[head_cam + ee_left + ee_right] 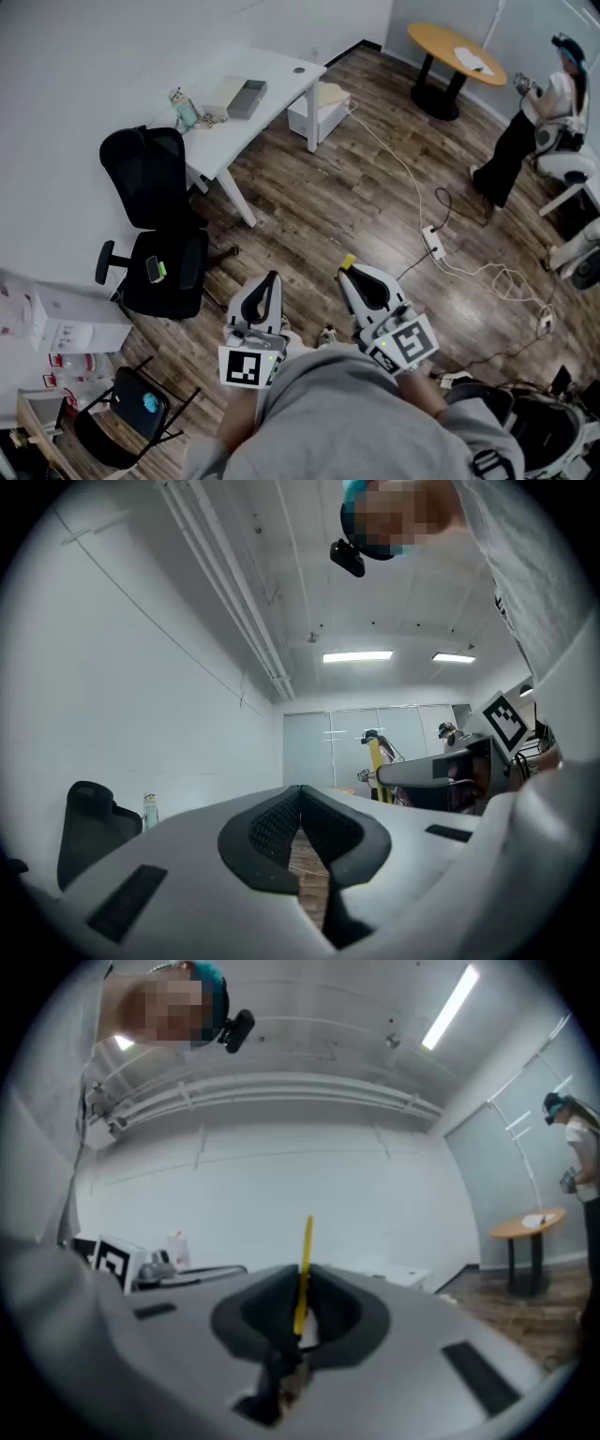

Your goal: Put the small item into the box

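My right gripper (348, 269) is shut on a thin flat yellow item (349, 262), which sticks up edge-on between the jaws in the right gripper view (304, 1265). My left gripper (273, 279) is shut with nothing in it; its dark pads (281, 822) meet in the left gripper view. I hold both grippers close to my body, above the wooden floor. A grey open box (247, 97) lies far off on the white desk (267, 80). The left gripper view also shows the yellow item (375, 753), off to the right.
A black office chair (155, 225) with a phone on its seat stands by the desk. A small bottle (184, 110) is on the desk. A white box (319, 111) sits on the floor. Cables and a power strip (434, 243) cross the floor. A person (534, 112) stands near a round table (457, 49).
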A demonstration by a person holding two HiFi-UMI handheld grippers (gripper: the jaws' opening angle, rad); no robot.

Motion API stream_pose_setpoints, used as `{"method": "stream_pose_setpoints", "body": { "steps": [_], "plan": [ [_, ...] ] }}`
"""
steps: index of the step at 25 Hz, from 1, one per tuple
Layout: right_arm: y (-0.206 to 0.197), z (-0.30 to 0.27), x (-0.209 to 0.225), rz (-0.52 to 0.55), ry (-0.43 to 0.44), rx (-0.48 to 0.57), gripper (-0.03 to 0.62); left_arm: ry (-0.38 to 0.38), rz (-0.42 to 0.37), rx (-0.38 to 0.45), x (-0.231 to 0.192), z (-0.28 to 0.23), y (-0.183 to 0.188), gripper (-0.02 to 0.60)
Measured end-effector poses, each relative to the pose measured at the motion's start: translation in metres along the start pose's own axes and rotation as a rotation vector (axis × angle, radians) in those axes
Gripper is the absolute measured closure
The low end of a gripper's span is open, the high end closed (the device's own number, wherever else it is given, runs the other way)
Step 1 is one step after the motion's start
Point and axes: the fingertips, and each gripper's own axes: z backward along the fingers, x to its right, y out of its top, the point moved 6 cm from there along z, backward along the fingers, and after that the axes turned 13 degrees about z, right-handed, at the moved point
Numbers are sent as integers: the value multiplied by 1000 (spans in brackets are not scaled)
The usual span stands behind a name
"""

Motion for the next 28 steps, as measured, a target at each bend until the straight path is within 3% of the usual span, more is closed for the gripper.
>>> {"method": "stream_pose_setpoints", "body": {
  "steps": [11,28],
  "plan": [
    [-6,-10,1,-6,37,-3,536,49,-8,8,-7,4,-2,549],
    [-19,12,20,-33,26,-27,536,18,-19,-23,21,-10,-17,549]
  ]
}}
